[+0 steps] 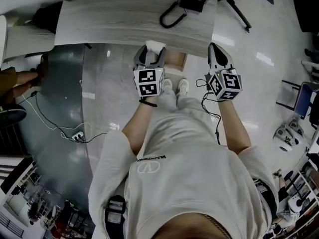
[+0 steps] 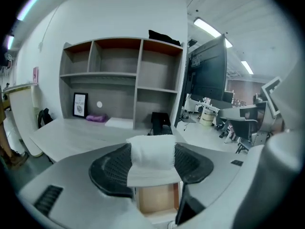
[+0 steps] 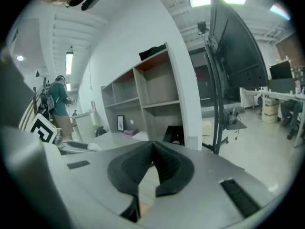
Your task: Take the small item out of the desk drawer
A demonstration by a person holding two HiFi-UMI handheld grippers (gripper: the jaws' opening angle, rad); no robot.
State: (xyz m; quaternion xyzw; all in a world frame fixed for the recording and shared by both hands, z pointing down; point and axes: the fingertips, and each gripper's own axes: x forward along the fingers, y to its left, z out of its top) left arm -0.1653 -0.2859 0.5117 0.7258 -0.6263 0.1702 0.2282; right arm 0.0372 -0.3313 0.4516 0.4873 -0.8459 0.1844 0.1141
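Head view, looking straight down: grey wood-grain desk point(image 1: 114, 21) across the top, with a black looped cable point(image 1: 172, 16) lying on it near top centre. Just under the desk edge, left gripper point(image 1: 151, 54) clamped on the small white item point(image 1: 155, 46), over the open drawer point(image 1: 178, 61). Further right, right gripper point(image 1: 216, 50) pinched together with nothing in it. White shoes point(image 1: 174, 86) just below the drawer. Thin wire and a white adapter point(image 1: 77, 136) on the floor at lower left. Print on the shirt point(image 1: 149, 166) reversed and too small to read.

Left gripper view: that white item point(image 2: 151, 151) wedged between the black ribbed pads point(image 2: 112, 168), dead centre. Right under it, the drawer point(image 2: 157, 199) again, bare wood inside. Behind, a shelf unit point(image 2: 124, 75) with a framed print point(image 2: 80, 104) at lower left, lettering too tiny to read. Purple lump point(image 2: 96, 119) beside that, big dark screen point(image 2: 207, 73) off to the right.

Right gripper view: pads point(image 3: 169, 168) touching at the tips, empty. Person in a green top point(image 3: 59, 101) at far left.
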